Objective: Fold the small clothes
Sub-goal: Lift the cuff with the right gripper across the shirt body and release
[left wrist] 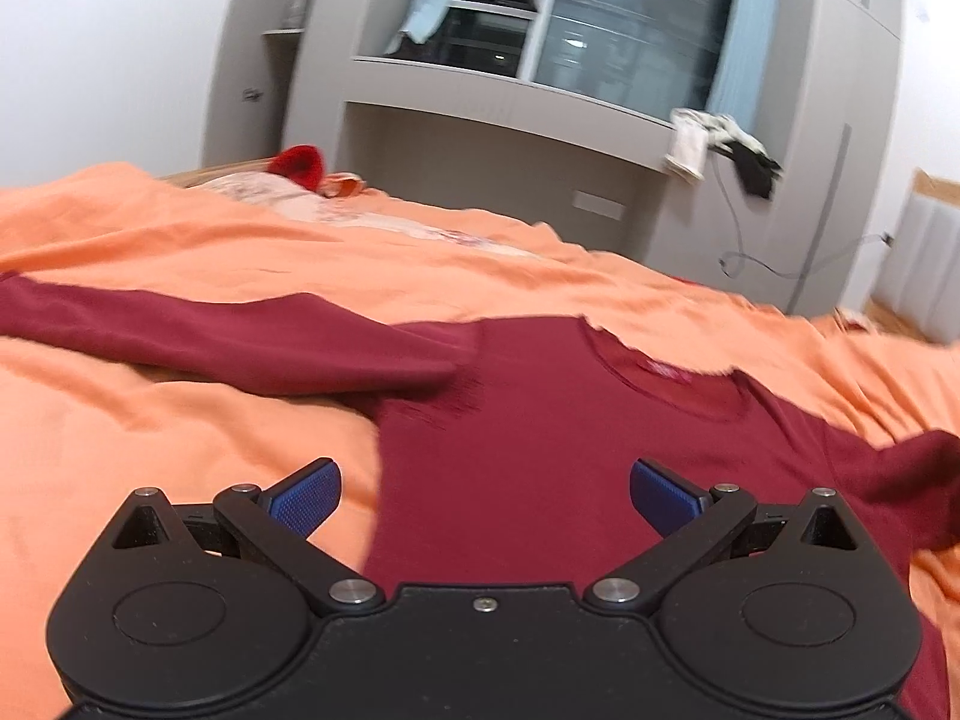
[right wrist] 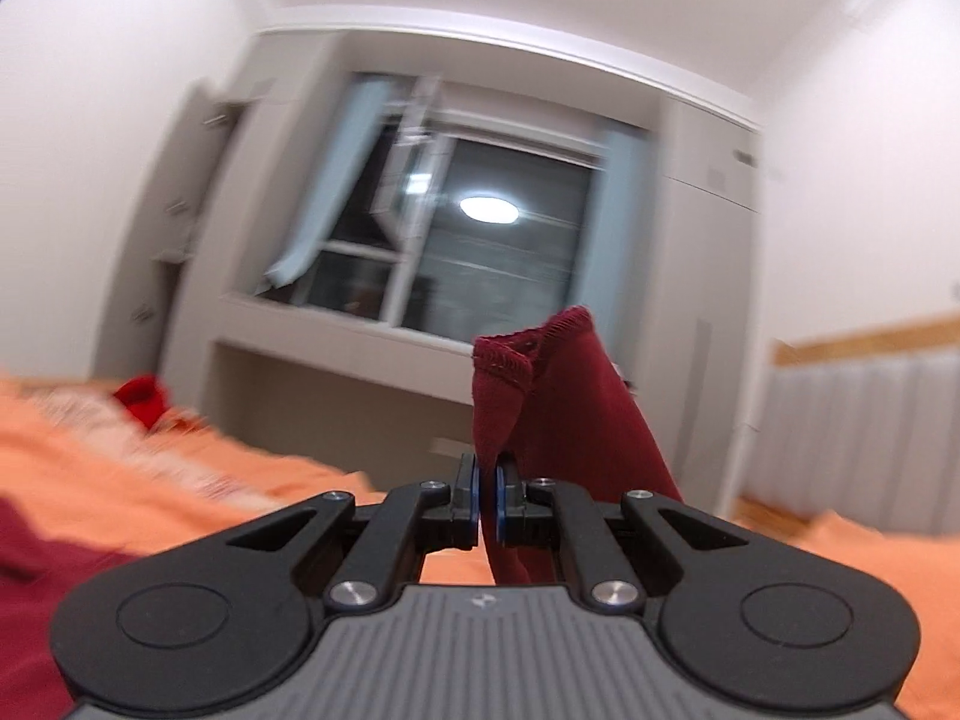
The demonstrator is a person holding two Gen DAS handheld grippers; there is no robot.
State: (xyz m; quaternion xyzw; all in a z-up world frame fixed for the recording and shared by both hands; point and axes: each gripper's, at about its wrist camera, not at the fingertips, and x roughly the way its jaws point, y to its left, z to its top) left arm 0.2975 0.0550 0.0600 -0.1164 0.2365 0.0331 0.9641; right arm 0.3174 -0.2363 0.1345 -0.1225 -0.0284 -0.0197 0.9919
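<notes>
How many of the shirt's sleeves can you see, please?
2. One sleeve lies flat across the orange sheet, reaching left from the shirt. The other sleeve is lifted, its cuff pinched between the right gripper's fingers.

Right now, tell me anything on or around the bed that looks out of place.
Clothes hang untidily off the window ledge, and a red item lies loose at the bed's far edge. The shirt itself lies flat.
</notes>
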